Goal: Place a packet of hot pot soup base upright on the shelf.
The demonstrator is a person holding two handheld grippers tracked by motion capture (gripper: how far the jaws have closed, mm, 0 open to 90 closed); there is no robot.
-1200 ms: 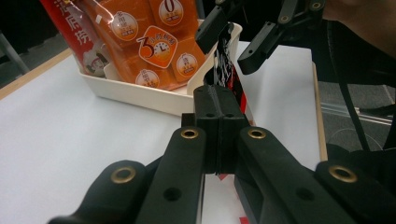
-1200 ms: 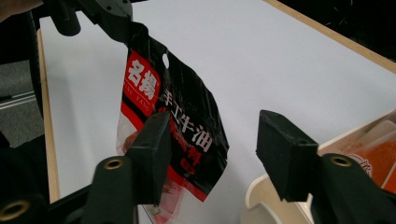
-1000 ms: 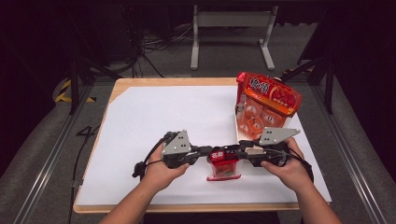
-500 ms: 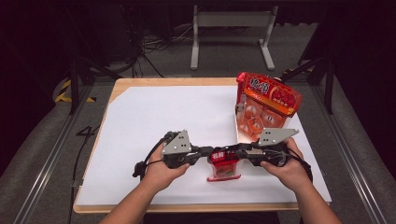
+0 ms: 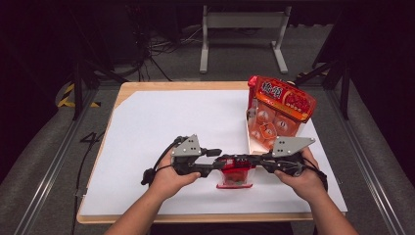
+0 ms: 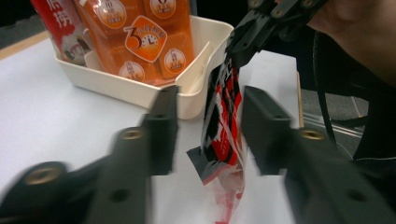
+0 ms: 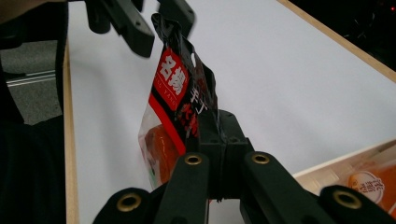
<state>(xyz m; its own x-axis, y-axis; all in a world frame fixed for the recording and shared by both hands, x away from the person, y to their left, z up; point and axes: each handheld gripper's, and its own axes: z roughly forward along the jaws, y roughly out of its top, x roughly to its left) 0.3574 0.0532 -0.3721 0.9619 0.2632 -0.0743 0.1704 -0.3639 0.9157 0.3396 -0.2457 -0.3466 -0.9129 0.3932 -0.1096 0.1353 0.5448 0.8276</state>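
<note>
A small red and black snack packet (image 5: 236, 175) hangs between my two grippers near the table's front edge. In the right gripper view my right gripper (image 7: 218, 121) is shut on the packet (image 7: 175, 88), pinching its edge. My left gripper (image 6: 212, 102) has just been opening: its jaws stand apart on either side of the packet (image 6: 224, 140), and the pads do not press it. In the high view the left gripper (image 5: 222, 161) and the right gripper (image 5: 247, 160) point at each other over the packet. The left gripper (image 7: 159, 21) shows open at the packet's far edge.
A cream tray (image 5: 252, 142) at the right holds a large orange bag (image 5: 279, 110) standing upright. The tray (image 6: 187, 93) is just behind the packet. A white sheet (image 5: 171, 117) covers the wooden table; its left and middle lie bare.
Both hands and the packet stay where they were; the high view shows no clear shift.
</note>
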